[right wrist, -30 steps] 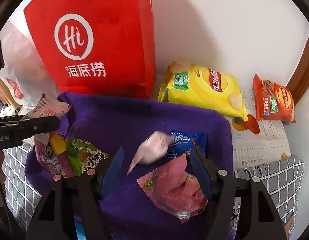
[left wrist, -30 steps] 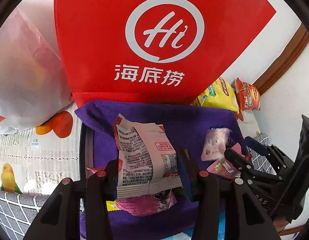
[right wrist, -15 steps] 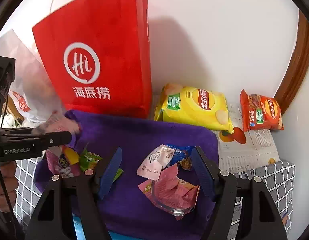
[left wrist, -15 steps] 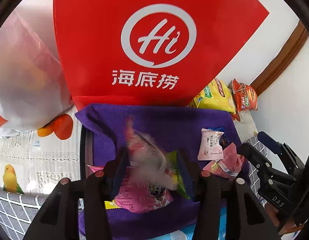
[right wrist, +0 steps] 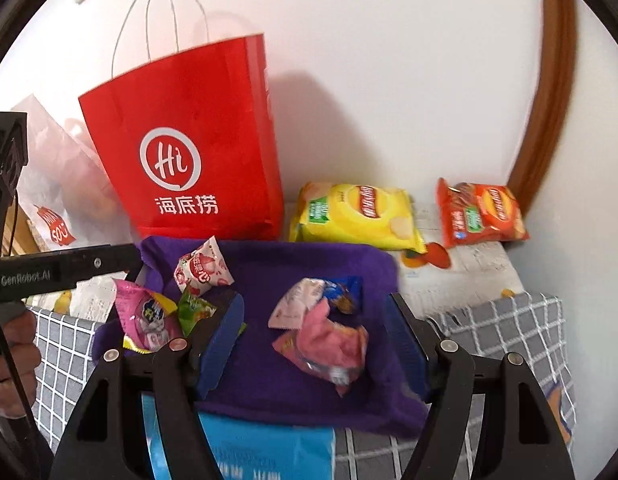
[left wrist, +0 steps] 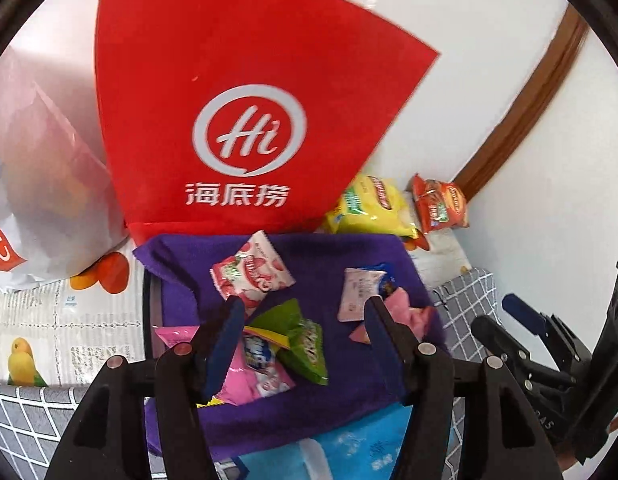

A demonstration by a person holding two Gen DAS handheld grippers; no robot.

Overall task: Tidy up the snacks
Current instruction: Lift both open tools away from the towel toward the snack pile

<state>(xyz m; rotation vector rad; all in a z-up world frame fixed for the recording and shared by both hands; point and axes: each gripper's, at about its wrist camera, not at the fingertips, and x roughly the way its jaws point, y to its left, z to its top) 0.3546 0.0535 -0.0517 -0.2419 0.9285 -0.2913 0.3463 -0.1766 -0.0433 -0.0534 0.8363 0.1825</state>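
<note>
Hovering left gripper (left wrist: 303, 322) just opening, empty, over purple cloth (left wrist: 329, 256)

bright, even light | soft wall shadow | fisheye edges | slight blur

It looks like a corner of a home. A table under a grey checked cloth (right wrist: 505, 320) and a fruit-and-bird printed sheet (left wrist: 49, 320) stands against a plain white wall (right wrist: 389, 80) with brown wood trim (right wrist: 549, 100). A red restaurant carrier bag (right wrist: 197, 140), a white plastic bag (left wrist: 41, 184) and crisp packets (right wrist: 357, 216) crowd its far edge.
</note>
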